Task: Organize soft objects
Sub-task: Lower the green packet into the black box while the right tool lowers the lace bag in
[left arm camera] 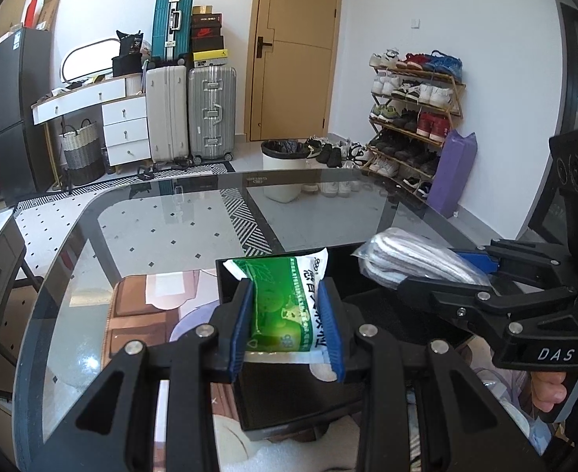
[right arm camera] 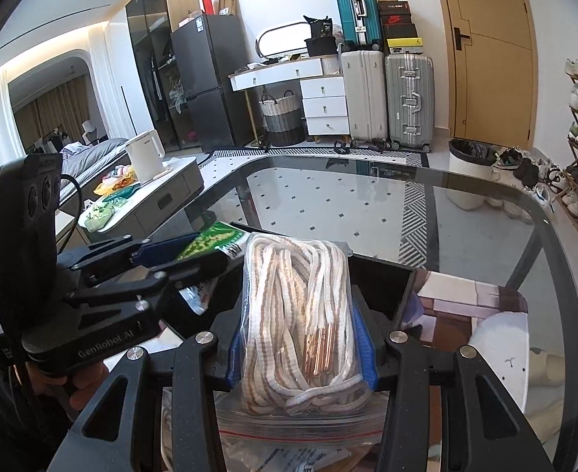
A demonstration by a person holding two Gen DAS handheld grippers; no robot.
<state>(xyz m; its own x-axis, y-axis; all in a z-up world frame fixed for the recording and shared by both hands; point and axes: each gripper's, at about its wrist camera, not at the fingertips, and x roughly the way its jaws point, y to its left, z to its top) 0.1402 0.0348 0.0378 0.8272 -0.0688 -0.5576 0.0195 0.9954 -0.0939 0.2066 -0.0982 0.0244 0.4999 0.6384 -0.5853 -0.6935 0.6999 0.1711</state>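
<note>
My left gripper (left arm camera: 287, 324) is shut on a green and white soft packet (left arm camera: 285, 303) and holds it over a black box (left arm camera: 297, 405) on the glass table. My right gripper (right arm camera: 302, 348) is shut on a clear zip bag of white laces (right arm camera: 300, 314), also over the black box (right arm camera: 383, 279). In the left wrist view the right gripper (left arm camera: 438, 271) comes in from the right with the bag of laces (left arm camera: 407, 259) beside the packet. In the right wrist view the left gripper (right arm camera: 163, 251) sits at the left with the green packet (right arm camera: 210, 240).
The glass table (left arm camera: 151, 228) has a printed mat (left arm camera: 139, 314) under the box. More clear bags lie below the right gripper (right arm camera: 297, 444). A white bin (left arm camera: 283, 169), suitcases (left arm camera: 210, 112) and a shoe rack (left arm camera: 415, 118) stand beyond the table. A side table with a kettle (right arm camera: 145, 157) stands at the left.
</note>
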